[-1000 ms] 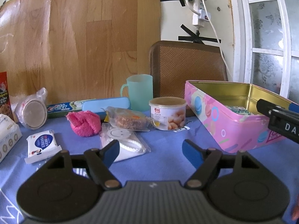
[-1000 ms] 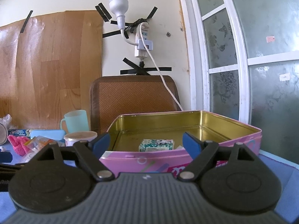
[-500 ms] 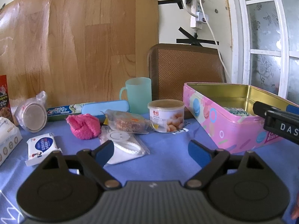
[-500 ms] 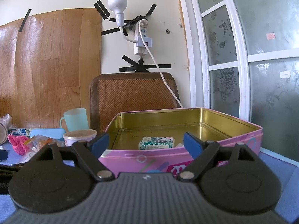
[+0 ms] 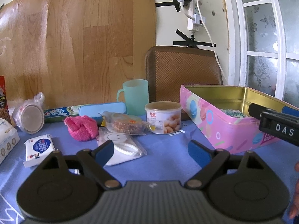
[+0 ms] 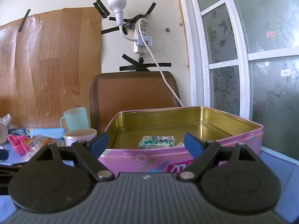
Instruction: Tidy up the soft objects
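A pink tin box (image 5: 220, 128) with a gold inside stands open at the right of the blue table; it also shows in the right wrist view (image 6: 186, 156). A green patterned tissue pack (image 6: 156, 141) lies in it. A pink fluffy cloth (image 5: 81, 127), a bagged white item (image 5: 122, 146) and a white-blue tissue pack (image 5: 39, 148) lie on the table. My left gripper (image 5: 151, 150) is open and empty above the table, its left fingertip near the bagged white item. My right gripper (image 6: 144, 141) is open and empty, in front of the tin's near wall.
A teal mug (image 5: 134, 97), a nut tub (image 5: 163, 117), a bagged snack (image 5: 127, 124), a blue case (image 5: 101, 109), a toothpaste box (image 5: 59, 113) and a bagged cup (image 5: 30, 115) stand behind the soft items. A brown chair back (image 5: 183, 69) is behind the table. A white box (image 5: 6, 143) sits far left.
Both grippers have pulled back and risen slightly, so the table items and the tin sit lower in view. Both stay open and empty.
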A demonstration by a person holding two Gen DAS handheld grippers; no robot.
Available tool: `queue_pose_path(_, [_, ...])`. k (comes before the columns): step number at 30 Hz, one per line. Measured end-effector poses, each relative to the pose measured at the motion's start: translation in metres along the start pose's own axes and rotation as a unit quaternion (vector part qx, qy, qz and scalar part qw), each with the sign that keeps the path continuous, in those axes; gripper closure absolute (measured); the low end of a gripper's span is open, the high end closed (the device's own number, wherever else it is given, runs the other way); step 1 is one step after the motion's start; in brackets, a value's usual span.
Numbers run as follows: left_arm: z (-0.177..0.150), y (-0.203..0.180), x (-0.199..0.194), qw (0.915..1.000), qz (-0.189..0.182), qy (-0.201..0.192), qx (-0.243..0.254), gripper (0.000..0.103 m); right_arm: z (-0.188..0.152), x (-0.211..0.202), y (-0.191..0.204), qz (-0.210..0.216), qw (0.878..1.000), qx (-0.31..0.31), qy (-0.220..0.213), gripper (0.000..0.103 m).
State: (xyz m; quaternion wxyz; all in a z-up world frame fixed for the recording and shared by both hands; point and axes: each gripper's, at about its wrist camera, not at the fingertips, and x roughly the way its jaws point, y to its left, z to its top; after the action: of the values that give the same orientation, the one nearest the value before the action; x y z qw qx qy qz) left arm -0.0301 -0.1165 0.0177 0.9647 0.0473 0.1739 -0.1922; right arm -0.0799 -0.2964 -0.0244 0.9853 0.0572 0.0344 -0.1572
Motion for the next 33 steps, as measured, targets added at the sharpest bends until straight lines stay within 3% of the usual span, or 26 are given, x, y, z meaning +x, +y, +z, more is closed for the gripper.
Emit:
queue_pose_path(3, [0.001,0.007,-0.001,0.9999,-0.008,0.005,-0.008,0.013,0.0,0.0,0.001,-0.005,1.0,-0.002,0.002,0.013])
queue_pose_path(5, [0.002,0.019,-0.004,0.9999,0.011,0.007,-0.004,0.013,0.001,0.003,0.003,0.003,1.0,-0.009,0.007,0.013])
queue_pose_path(7, [0.002,0.038,-0.01,0.9994,0.035,0.0,-0.007,0.013,0.003,0.004,0.009,0.026,0.999,-0.027,0.01,0.014])
queue_pose_path(10, [0.0,0.082,-0.019,0.9959,0.08,-0.006,-0.042,0.013,0.014,0.006,0.032,0.103,0.994,-0.046,0.015,0.016])
queue_pose_path(13, [-0.009,0.121,-0.021,0.9864,0.114,-0.001,-0.119,0.014,0.023,0.013,0.074,0.171,0.98,-0.094,0.027,0.021])
queue_pose_path(15, [-0.011,0.139,-0.023,0.9792,0.101,-0.012,-0.175,0.015,0.024,0.027,0.111,0.22,0.963,-0.142,0.063,0.035])
queue_pose_path(17, [-0.012,0.145,-0.025,0.9741,0.114,-0.018,-0.194,0.015,0.021,0.042,0.14,0.258,0.947,-0.168,0.091,0.047])
queue_pose_path(24, [-0.011,0.137,-0.023,0.9792,0.111,-0.027,-0.168,0.016,0.001,0.074,0.21,0.26,0.921,-0.271,0.103,0.051])
queue_pose_path(25, [-0.011,0.137,-0.023,0.9793,0.109,-0.026,-0.168,0.016,-0.003,0.078,0.217,0.252,0.918,-0.288,0.102,0.057])
queue_pose_path(27, [-0.01,0.139,-0.022,0.9786,0.107,-0.026,-0.173,0.016,-0.007,0.085,0.221,0.232,0.916,-0.312,0.099,0.082])
queue_pose_path(29, [-0.011,0.141,-0.022,0.9775,0.106,-0.024,-0.181,0.016,0.0,0.083,0.213,0.227,0.919,-0.308,0.096,0.084])
queue_pose_path(30, [-0.011,0.143,-0.022,0.9771,0.105,-0.023,-0.184,0.016,0.003,0.079,0.206,0.225,0.921,-0.304,0.095,0.092])
queue_pose_path(33, [-0.012,0.143,-0.022,0.9769,0.102,-0.023,-0.186,0.016,0.008,0.055,0.178,0.234,0.922,-0.296,0.091,0.093])
